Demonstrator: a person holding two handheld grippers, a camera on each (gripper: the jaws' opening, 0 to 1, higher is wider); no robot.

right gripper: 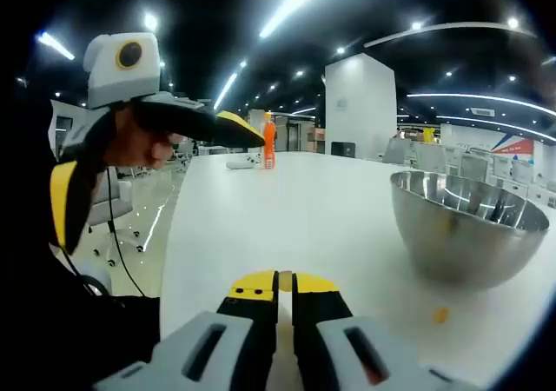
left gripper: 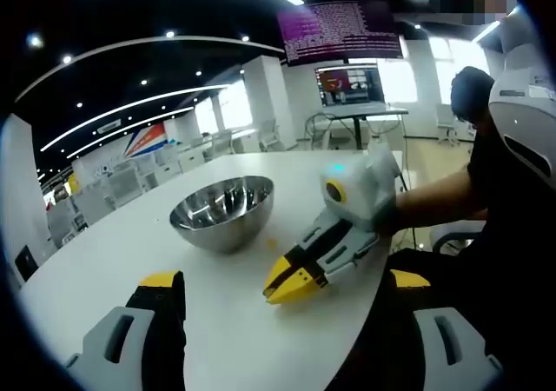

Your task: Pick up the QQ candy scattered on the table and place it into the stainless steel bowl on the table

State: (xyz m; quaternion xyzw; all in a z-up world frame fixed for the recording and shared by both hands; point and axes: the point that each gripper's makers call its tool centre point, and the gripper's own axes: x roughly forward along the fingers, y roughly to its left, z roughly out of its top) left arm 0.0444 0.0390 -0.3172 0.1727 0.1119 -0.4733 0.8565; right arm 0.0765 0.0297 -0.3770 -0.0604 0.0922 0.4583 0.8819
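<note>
Two tongs over a white table (left gripper: 130,252) (open-plan office): right tongs (right gripper: 285,284) pinch candy, left tongs (left gripper: 282,278) gape

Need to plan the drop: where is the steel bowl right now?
In the left gripper view the steel bowl stands mid-table, just left of the right tool; in the right gripper view it sits at the right edge.

I can't read any text from here. The purple screen (left gripper: 340,30) overhead carries lines of writing too small and blurred to make out, and the monitor (left gripper: 349,85) below it is likewise illegible.
</note>
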